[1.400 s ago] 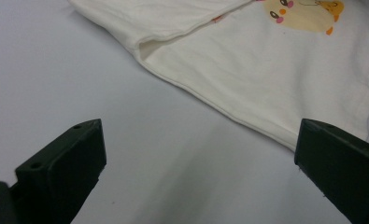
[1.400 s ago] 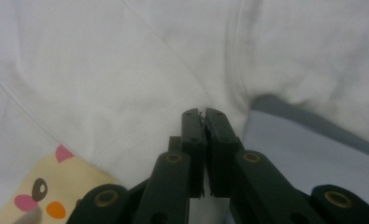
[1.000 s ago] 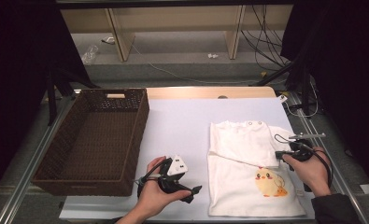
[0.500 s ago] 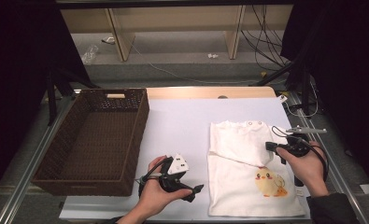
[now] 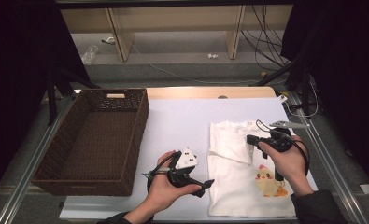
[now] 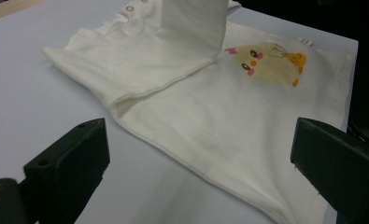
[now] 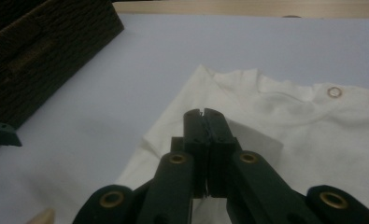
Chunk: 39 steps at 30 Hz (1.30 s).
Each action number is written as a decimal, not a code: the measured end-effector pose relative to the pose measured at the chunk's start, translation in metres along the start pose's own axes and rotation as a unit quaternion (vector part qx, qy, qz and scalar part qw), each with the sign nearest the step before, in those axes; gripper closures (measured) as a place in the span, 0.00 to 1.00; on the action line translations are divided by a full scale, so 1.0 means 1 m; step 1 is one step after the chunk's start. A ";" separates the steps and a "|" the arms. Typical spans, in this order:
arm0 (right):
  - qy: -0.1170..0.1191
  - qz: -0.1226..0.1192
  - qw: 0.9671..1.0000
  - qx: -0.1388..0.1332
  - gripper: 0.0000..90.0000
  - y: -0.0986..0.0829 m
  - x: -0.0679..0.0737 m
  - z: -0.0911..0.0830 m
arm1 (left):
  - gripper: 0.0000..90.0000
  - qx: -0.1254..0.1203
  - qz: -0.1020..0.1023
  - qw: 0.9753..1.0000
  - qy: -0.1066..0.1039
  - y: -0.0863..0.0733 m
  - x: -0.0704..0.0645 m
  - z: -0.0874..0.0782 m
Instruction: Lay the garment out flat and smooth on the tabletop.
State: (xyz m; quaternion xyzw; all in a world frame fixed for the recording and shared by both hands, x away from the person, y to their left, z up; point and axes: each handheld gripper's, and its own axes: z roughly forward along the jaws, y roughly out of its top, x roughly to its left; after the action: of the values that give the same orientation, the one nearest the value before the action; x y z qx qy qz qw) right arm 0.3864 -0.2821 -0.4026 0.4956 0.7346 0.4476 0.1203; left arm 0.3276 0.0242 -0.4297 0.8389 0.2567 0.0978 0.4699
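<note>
Shirt (image 5: 240, 182) lies near the table's right edge, one sleeve folded inward. My right tongs (image 5: 251, 139) are clenched on that sleeve fold; left tongs (image 5: 205, 184) hang released beside the shirt. Folding barely begun; basket (image 5: 93, 140) awaits.

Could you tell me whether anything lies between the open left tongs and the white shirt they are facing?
Nothing visible does. The left tongs stand open over bare white table, with the white shirt directly ahead. The wicker basket sits off to the other side.
</note>
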 end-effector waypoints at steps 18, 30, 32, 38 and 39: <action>0.041 -0.016 0.999 -0.019 1.00 0.014 0.041 0.019 | 0.16 -0.021 0.008 1.000 0.019 0.030 -0.005 0.034; 0.054 -0.024 0.998 -0.022 0.99 0.013 0.055 0.024 | 0.35 -0.027 -0.009 0.998 0.052 0.046 -0.004 0.068; 0.055 -0.024 0.998 -0.023 1.00 0.013 0.056 0.024 | 0.46 -0.028 -0.009 0.998 0.056 0.047 -0.004 0.071; 0.057 -0.026 0.998 -0.026 1.00 0.013 0.060 0.023 | 0.69 -0.035 -0.017 0.997 0.063 0.046 0.000 0.075; 0.056 -0.026 0.998 -0.028 1.00 0.013 0.060 0.023 | 0.73 -0.037 -0.017 0.997 0.064 0.046 0.001 0.075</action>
State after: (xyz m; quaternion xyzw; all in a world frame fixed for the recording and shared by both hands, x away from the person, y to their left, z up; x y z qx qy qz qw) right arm 0.3796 -0.2181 -0.3895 0.4468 0.7400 0.4919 0.1045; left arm 0.3738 -0.0501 -0.4318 0.8085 0.2971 0.1523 0.4846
